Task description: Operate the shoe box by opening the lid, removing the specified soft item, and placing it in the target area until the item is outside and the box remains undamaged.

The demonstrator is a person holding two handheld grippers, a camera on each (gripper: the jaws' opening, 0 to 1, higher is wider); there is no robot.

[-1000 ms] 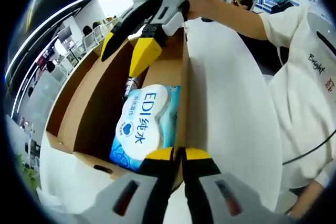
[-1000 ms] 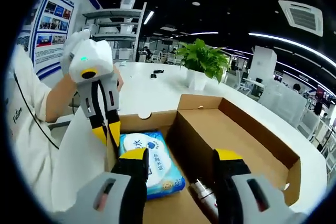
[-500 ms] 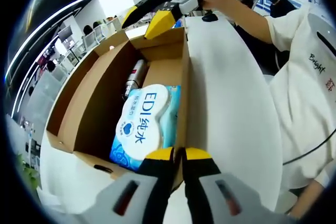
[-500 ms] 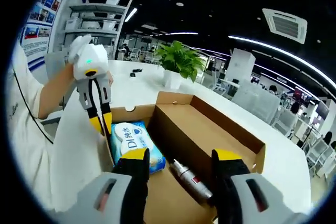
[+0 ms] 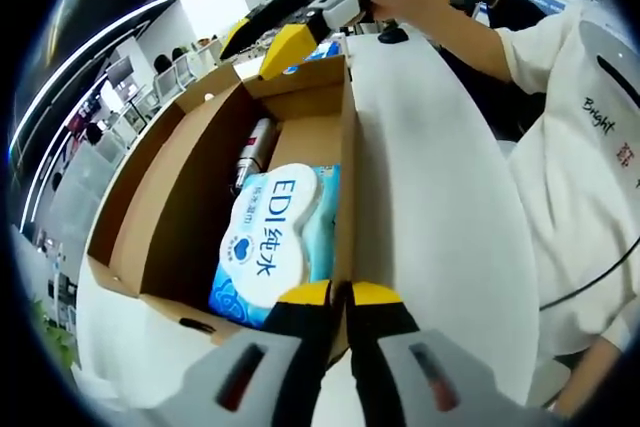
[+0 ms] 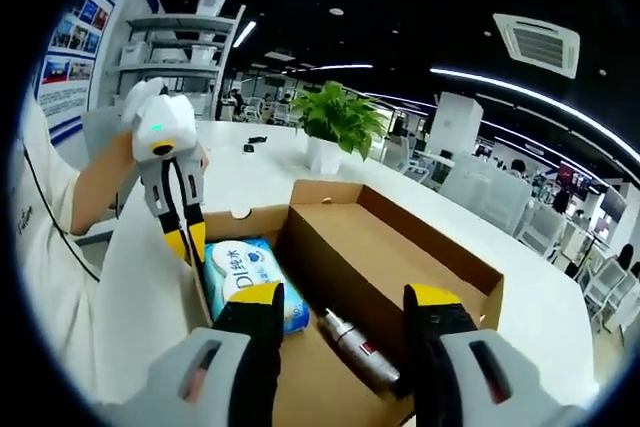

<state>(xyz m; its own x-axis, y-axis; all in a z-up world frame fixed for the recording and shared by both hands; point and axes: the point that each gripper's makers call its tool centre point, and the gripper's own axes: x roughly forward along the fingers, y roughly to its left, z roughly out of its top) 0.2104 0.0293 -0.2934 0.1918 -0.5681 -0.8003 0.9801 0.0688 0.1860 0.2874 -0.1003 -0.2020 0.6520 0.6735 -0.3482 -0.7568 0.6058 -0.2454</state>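
An open cardboard shoe box (image 5: 150,217) lies on a white table. Inside it are a blue and white pack of wet wipes (image 5: 270,232) and a metal bottle (image 5: 258,147) beyond it. My left gripper (image 5: 340,297) is shut on the box's near side wall, right beside the pack. My right gripper (image 5: 255,47) hovers open above the box's far end, holding nothing. In the right gripper view my right gripper (image 6: 345,302) stands open over the box (image 6: 430,247), with the wipes pack (image 6: 245,267) at lower left, the bottle (image 6: 360,347) between the jaws, and the left gripper (image 6: 185,242) on the wall.
White table top (image 5: 430,197) stretches beside the box. A potted plant (image 6: 335,117) stands on the table beyond the box. A person in white (image 5: 590,147) holds the grippers, and another person stands behind. Shelves and desks fill the office background.
My right gripper has lifted up and back out of the box, away from the wipes pack, staying open. My left gripper has kept its hold on the box wall.
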